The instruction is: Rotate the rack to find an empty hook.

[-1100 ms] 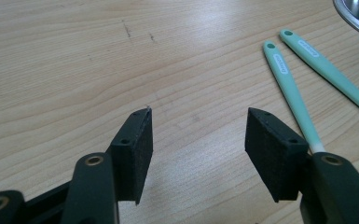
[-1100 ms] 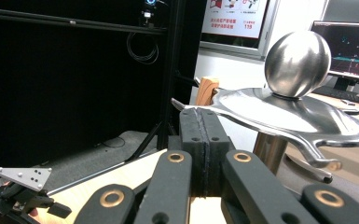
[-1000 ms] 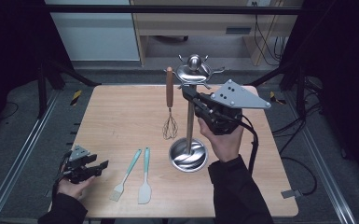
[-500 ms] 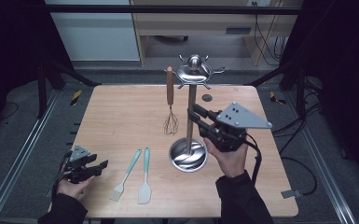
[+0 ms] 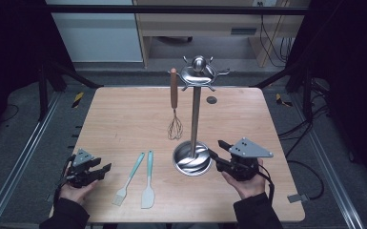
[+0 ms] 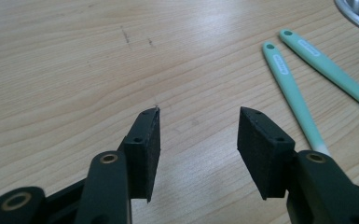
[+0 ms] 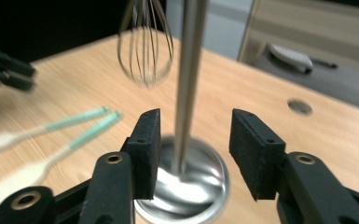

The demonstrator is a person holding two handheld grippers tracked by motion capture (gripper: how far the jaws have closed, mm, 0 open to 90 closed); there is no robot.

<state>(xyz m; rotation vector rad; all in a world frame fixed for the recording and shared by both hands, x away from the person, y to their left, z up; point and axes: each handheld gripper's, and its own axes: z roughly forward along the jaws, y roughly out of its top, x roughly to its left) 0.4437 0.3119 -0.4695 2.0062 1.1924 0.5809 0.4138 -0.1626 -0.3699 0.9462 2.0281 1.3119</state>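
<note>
Both grippers rest low on the table, jaws spread and empty.

The right gripper (image 5: 218,155) sits just beside the stand (image 5: 194,114) base, facing its pole; a whisk (image 5: 174,107) hangs from the stand. The left gripper (image 5: 101,168) lies near the brush (image 5: 128,180) and spatula (image 5: 148,181).

The right gripper (image 7: 193,156) is showing its jaws parted at bottom centre, framing the steel stand (image 7: 189,88); a whisk (image 7: 144,44) is hanging upper left, two teal utensils (image 7: 74,126) lying left.
</note>
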